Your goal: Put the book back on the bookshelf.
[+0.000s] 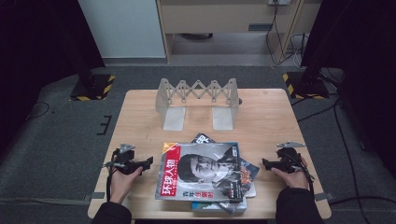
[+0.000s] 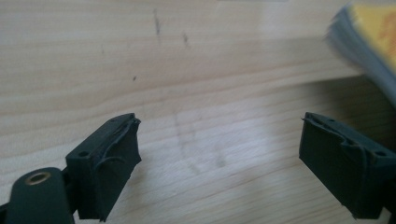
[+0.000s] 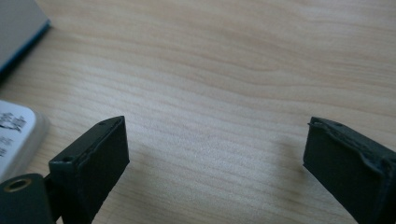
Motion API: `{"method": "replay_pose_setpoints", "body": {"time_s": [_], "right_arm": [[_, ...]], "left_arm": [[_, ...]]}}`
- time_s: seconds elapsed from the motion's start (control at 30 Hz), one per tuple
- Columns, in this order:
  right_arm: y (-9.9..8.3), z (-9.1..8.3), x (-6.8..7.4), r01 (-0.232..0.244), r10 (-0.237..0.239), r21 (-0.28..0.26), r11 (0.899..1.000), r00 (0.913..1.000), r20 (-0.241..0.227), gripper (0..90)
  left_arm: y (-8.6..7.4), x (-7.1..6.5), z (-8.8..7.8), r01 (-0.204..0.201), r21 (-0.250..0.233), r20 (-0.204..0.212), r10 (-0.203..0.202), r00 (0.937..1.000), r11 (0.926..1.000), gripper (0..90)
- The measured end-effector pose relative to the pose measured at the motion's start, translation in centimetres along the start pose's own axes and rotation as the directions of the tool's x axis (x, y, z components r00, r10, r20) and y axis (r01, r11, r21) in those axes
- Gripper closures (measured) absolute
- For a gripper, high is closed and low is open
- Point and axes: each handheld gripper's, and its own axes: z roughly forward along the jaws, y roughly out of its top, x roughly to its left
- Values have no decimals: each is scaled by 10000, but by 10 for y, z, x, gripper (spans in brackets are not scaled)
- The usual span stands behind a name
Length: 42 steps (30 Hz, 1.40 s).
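A wooden table (image 1: 140,116) takes up the middle of the high view. Taking its centre as the clock's hub, a pale folding rack (image 1: 197,100) with a zigzag lattice top stands upright at 12 o'clock, near the far edge, on two flat feet.

At 6 o'clock, against the near edge, lies a loose pile of magazines (image 1: 205,179). The top one has a red strip of white characters down its left side and a dark portrait cover. Corners of others stick out from under it at the far side and at the right, and a blue-edged one peeks out at the near edge. The pile lies flat, between the two tools, and neither tool touches it.

At 8 o'clock a hand holds the left gripper (image 1: 148,162) low over the wood, pointing toward the pile and stopping just beside its left edge. In the left gripper view its jaws stand wide apart with bare table between them, and a magazine corner (image 2: 369,42) shows at upper right.

At 4 o'clock the right gripper (image 1: 264,163) points toward the pile's right edge, near it but apart. In the right gripper view its jaws are spread wide over bare wood, released, with magazine edges (image 3: 18,23) at far left.
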Motion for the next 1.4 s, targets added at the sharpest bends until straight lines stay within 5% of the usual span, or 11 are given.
{"method": "replay_pose_setpoints", "body": {"time_s": [0.07,0.2,0.33,0.67,1.07,1.4], "right_arm": [[1,-2,0,-94,93,-134,9999,9999,-51,77],[5,-17,-2,-998,972,-664,9928,9944,-416,85],[7,-26,0,-1213,1160,-992,9876,9916,-579,94],[21,-38,20,-920,776,-1560,9835,9923,-965,100],[35,-58,49,-565,236,-2397,9692,9902,-1380,97],[44,-64,71,-293,-191,-2587,9655,9830,-1827,95]], "left_arm": [[1,-2,-3,45,-144,74,-44,10000,9999,114],[2,-4,-14,299,-288,354,-288,9990,9991,143],[2,-4,-21,506,-448,478,-485,9977,9977,159],[4,-14,-40,1012,-1295,1032,-881,9907,9864,219],[3,-33,-49,575,-1304,1634,-358,9859,9898,237],[-1,-42,-47,212,-1127,1849,0,9828,9934,246]]}}
